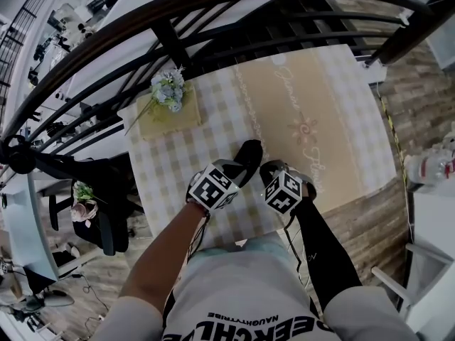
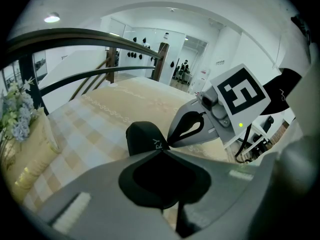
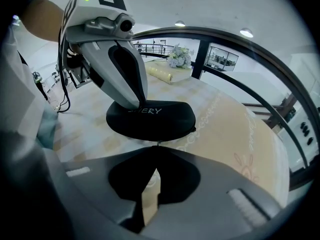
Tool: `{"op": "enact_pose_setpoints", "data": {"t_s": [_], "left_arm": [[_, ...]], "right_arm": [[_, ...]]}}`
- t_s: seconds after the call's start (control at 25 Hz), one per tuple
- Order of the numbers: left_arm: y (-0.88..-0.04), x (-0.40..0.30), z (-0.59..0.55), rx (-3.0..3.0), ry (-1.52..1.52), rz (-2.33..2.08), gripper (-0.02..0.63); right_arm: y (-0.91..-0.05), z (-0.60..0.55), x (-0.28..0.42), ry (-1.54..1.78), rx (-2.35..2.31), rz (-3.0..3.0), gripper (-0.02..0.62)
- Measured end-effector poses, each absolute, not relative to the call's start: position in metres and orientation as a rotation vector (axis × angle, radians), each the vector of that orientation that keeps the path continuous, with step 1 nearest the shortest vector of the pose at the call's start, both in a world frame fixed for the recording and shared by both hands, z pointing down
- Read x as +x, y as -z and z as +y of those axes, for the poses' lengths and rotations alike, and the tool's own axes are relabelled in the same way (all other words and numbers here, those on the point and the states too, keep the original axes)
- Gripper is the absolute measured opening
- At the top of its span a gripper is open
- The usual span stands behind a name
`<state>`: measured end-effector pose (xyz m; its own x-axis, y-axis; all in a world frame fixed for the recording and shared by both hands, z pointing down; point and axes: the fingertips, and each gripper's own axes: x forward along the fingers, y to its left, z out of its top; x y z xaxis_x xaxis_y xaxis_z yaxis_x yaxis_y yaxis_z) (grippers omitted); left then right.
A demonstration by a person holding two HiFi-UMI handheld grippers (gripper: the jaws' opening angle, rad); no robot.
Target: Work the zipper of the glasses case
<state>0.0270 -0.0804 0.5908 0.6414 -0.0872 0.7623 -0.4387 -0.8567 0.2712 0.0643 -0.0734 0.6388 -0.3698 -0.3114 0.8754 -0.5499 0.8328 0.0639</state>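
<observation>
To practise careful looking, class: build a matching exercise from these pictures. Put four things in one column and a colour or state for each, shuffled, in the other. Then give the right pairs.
Things:
1 glasses case
2 flowers
3 tablecloth
4 right gripper

Descriptions:
a checked, pale yellow and white
b jaws shut on the small zipper pull at the case's edge
c black
d pale blue and white, at the table's far left corner

Pairs: 1-c, 2-d, 3-a, 4-b.

Checked tablecloth [image 1: 178,148] beside a dark curved railing [image 1: 178,6], wood-plank floor [image 1: 419,98], white walls [image 2: 250,44], round ceiling lights [image 3: 246,32]
</observation>
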Motion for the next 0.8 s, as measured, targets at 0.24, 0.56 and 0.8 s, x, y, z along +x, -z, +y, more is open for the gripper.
{"op": "enact_pose_setpoints", "data": {"t_s": [0.24, 0.56, 0.8], "left_arm": [[-0.591, 0.027, -0.08, 2.425, -1.096, -0.414, 0.008], [-0.59, 0.028, -0.081, 2.428, -1.093, -0.421, 0.008], [-0.591, 0.027, -0.081, 2.426, -1.089, -0.425, 0.008]], "right_arm": [[-0.639, -0.067, 0.06, -0.306, 0.633, -1.998, 0.029], [-0.638, -0.06, 0.055, -0.313, 0.622, -2.005, 0.029], [-0.639, -0.053, 0.049, -0.316, 0.603, -2.011, 0.029]]}}
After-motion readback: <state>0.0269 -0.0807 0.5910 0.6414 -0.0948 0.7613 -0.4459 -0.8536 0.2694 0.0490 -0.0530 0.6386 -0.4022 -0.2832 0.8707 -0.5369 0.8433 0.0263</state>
